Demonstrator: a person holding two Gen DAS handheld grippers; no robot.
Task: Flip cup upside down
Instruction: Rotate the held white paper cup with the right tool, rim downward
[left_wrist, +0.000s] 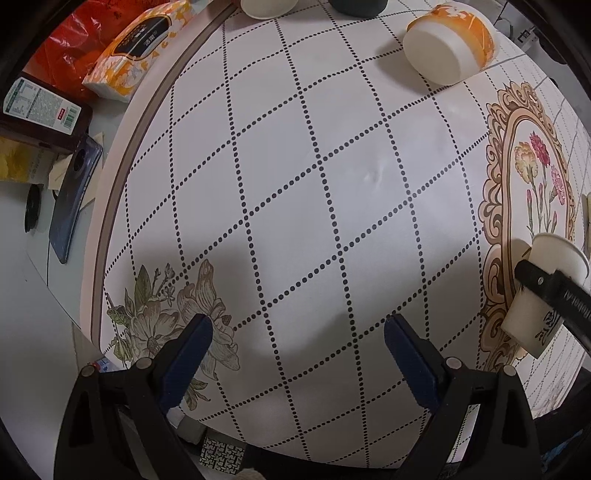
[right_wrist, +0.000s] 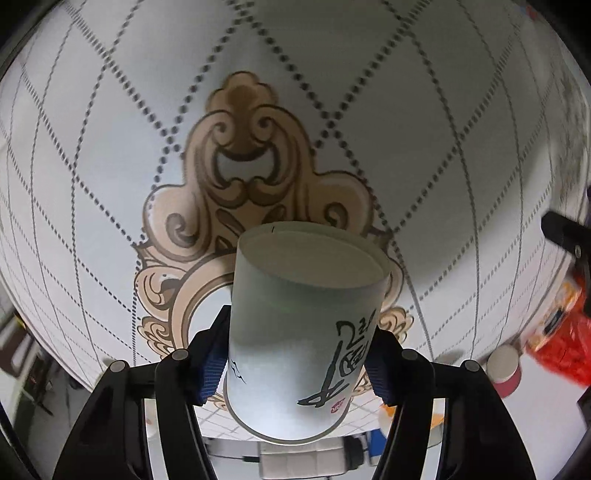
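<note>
A white paper cup (right_wrist: 295, 332) with black calligraphy is gripped between the blue pads of my right gripper (right_wrist: 295, 354). It is held above the table with its base pointing forward and its rim toward the camera. In the left wrist view the same cup (left_wrist: 543, 295) shows at the right edge, held in the right gripper's black fingers (left_wrist: 554, 291) over the ornate floral frame. My left gripper (left_wrist: 297, 332) is open and empty, low over the tablecloth near the front edge.
The round table (left_wrist: 332, 166) has a white cloth with dotted diamonds. A white and orange bowl (left_wrist: 450, 40) lies on its side at the back. A tissue pack (left_wrist: 136, 48), a bottle (left_wrist: 40, 107) and a phone (left_wrist: 74, 195) sit left, off the table. A red cup (right_wrist: 504, 369) stands at the right.
</note>
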